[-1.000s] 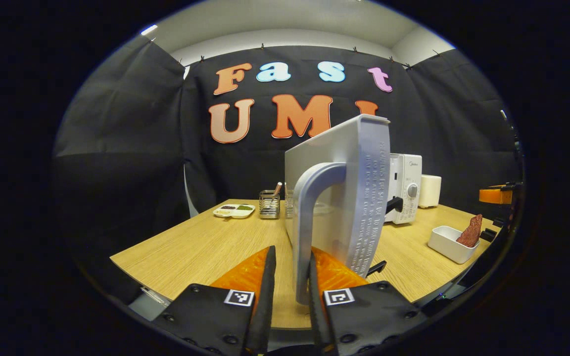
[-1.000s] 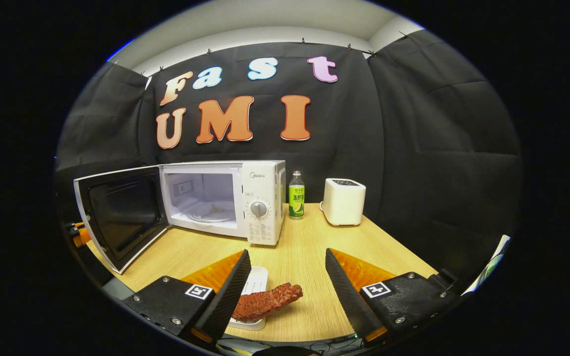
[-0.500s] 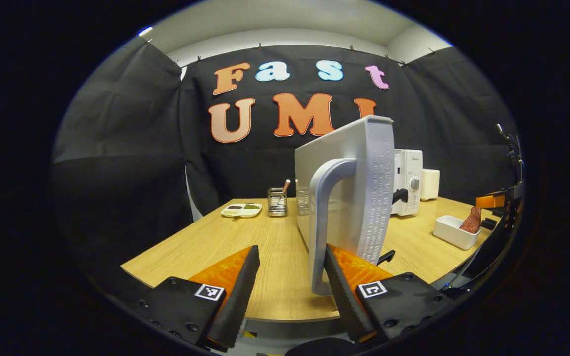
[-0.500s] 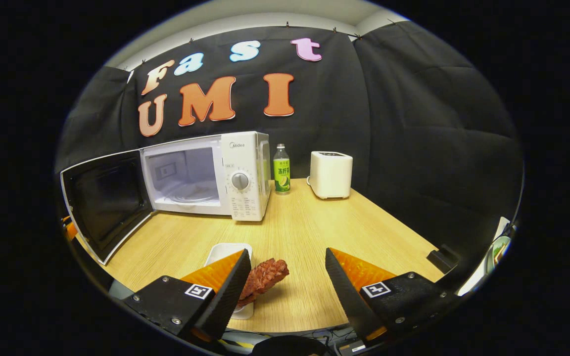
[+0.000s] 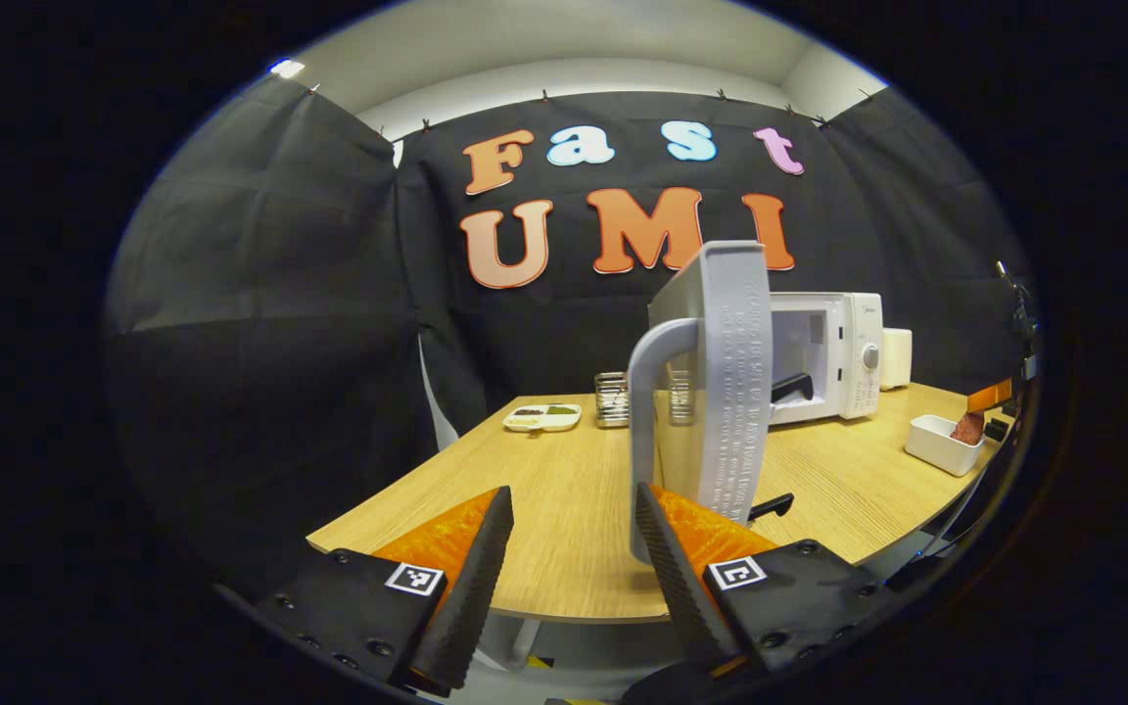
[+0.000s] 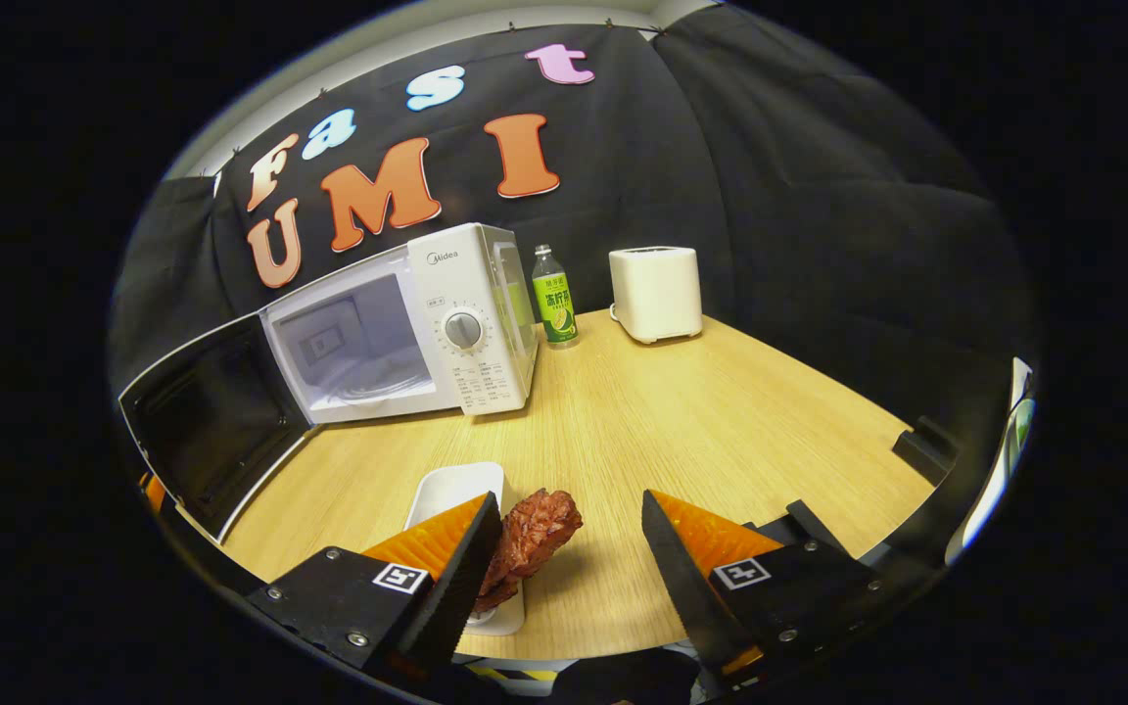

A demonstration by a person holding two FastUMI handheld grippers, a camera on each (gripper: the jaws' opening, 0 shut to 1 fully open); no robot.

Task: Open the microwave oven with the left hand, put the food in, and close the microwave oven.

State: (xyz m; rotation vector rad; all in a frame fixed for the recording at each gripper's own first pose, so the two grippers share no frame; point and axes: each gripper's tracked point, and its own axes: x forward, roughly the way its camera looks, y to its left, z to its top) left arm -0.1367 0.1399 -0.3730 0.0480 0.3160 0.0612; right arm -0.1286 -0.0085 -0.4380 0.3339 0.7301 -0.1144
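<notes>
The white microwave (image 6: 466, 323) stands on the wooden table with its door (image 6: 211, 421) swung wide open and the cavity (image 6: 353, 338) bare. In the left gripper view the door (image 5: 721, 382) is seen edge-on, its grey handle (image 5: 647, 431) just beyond my open left gripper (image 5: 569, 548), apart from the fingers. A reddish-brown piece of food (image 6: 530, 539) lies tilted in a white dish (image 6: 456, 494), also far right in the left gripper view as the dish (image 5: 936, 443). My right gripper (image 6: 569, 558) is open, its left finger beside the food.
A green bottle (image 6: 554, 299) and a white toaster (image 6: 655, 279) stand right of the microwave. In the left gripper view a divided plate (image 5: 542, 418) and a wire holder (image 5: 611, 399) sit at the back of the table (image 5: 544, 509).
My left gripper opened, let go of the door handle and drew back from it. The right gripper tilted and came closer to the food and dish.
</notes>
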